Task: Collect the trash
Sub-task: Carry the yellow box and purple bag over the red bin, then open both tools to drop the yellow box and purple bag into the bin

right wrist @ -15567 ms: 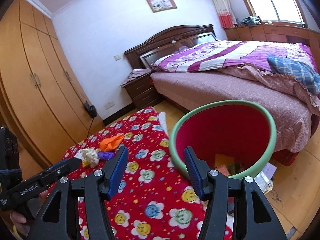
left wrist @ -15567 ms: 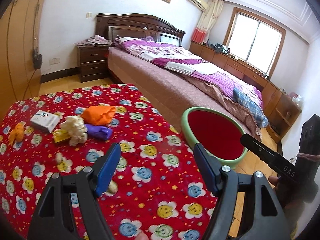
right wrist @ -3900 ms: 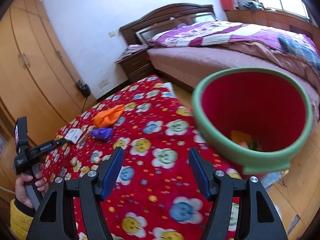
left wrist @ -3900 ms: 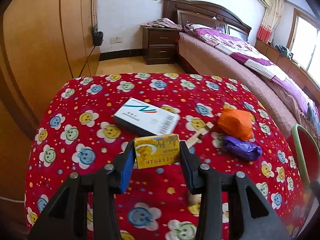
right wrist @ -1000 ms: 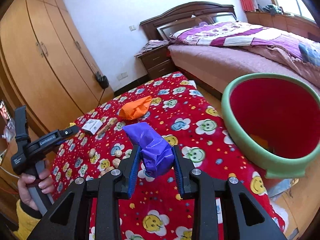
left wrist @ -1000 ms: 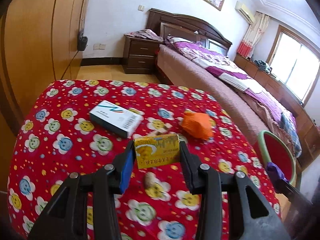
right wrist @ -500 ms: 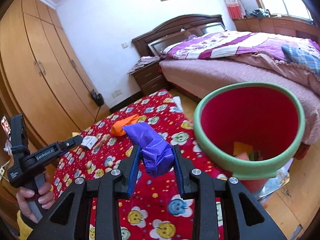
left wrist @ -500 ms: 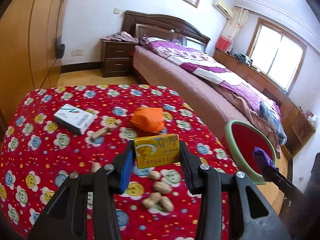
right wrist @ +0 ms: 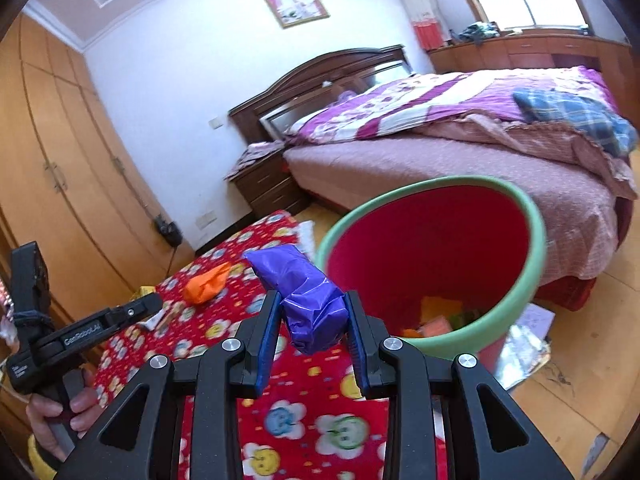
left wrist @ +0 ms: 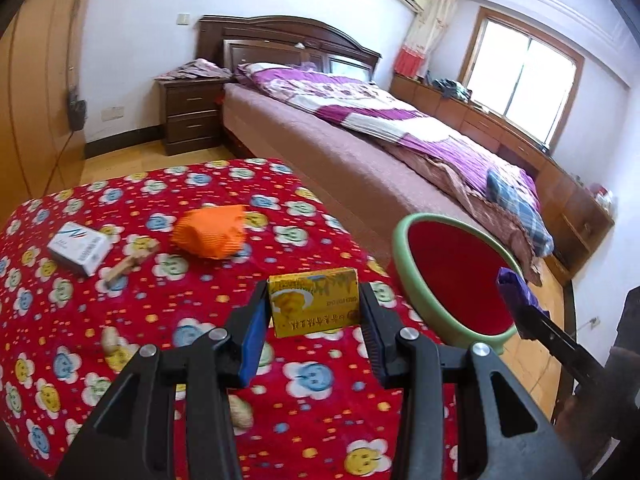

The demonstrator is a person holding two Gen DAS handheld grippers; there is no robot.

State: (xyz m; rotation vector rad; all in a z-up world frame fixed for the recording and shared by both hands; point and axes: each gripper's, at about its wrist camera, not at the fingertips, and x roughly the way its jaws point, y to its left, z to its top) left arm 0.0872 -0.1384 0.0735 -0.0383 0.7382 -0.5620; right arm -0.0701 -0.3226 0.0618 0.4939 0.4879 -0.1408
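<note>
Right tool (right wrist: 311, 316) on purple wrapper (right wrist: 308, 300) — bin (right wrist: 536, 248) contents visible (right view only)

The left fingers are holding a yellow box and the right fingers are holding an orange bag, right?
Not quite. The right gripper holds a purple bag, as the right wrist view shows. The orange bag lies on the table. The left gripper does hold the yellow box.
</note>
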